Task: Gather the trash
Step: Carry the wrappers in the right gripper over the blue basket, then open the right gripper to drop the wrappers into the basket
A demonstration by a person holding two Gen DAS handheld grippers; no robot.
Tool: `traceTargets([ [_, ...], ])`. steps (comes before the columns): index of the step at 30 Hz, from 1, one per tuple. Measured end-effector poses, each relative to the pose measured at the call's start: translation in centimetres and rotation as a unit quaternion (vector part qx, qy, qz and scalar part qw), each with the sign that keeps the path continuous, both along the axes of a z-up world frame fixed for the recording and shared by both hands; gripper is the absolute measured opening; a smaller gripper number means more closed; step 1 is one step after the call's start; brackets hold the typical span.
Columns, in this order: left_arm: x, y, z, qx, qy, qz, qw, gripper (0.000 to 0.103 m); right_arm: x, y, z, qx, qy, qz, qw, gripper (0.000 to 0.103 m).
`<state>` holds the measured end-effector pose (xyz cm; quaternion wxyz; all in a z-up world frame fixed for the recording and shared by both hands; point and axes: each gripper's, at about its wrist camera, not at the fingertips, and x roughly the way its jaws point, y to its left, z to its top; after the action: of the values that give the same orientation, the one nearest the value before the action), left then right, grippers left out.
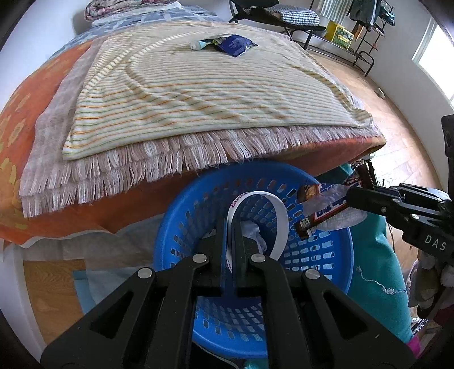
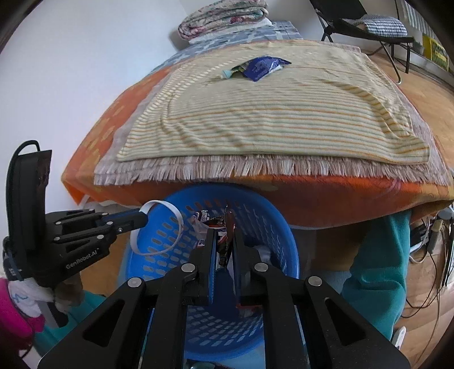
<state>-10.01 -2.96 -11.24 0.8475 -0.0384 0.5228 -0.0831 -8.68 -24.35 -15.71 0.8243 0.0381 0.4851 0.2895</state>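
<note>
A blue perforated basket (image 1: 326, 255) stands on the floor at the foot of the bed; it also shows in the right wrist view (image 2: 159, 249). My left gripper (image 1: 229, 227) is shut on a looped white paper strip (image 1: 279, 215) and holds it over the basket; the strip also shows in the right wrist view (image 2: 178, 224). My right gripper (image 2: 224, 232) is shut on a brown candy bar wrapper (image 2: 227, 224) over the basket; the wrapper also shows in the left wrist view (image 1: 323, 204). A blue wrapper (image 1: 235, 44) and a small tube (image 1: 198, 44) lie far back on the bed.
The bed carries a striped blanket (image 1: 198, 93) over a fringed throw (image 1: 142, 167) and orange cover. Crumpled white paper (image 1: 254, 230) lies in the basket. A teal cloth (image 1: 374, 269) hangs right of it. A folding chair (image 2: 369, 25) and rack stand behind.
</note>
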Motion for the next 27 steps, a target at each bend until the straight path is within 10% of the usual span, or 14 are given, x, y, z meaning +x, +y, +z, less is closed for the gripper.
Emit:
traceTargets([
  [11, 0.3, 0.0, -0.8, -0.002, 0.019, 0.001, 0.9998, 0.000, -0.6, 0.9, -0.4, -0.031, -0.007, 0.010, 0.999, 0.012],
  [22, 0.5, 0.4, -1.1, -0.006, 0.029, 0.008, 0.9995, 0.006, -0.6, 0.9, -0.7, -0.045, -0.008, 0.008, 0.999, 0.037],
  [27, 0.4, 0.4, -1.0, -0.008, 0.026, 0.010, 0.9996, 0.035, -0.5, 0.9, -0.8, -0.050, -0.007, 0.008, 0.999, 0.045],
])
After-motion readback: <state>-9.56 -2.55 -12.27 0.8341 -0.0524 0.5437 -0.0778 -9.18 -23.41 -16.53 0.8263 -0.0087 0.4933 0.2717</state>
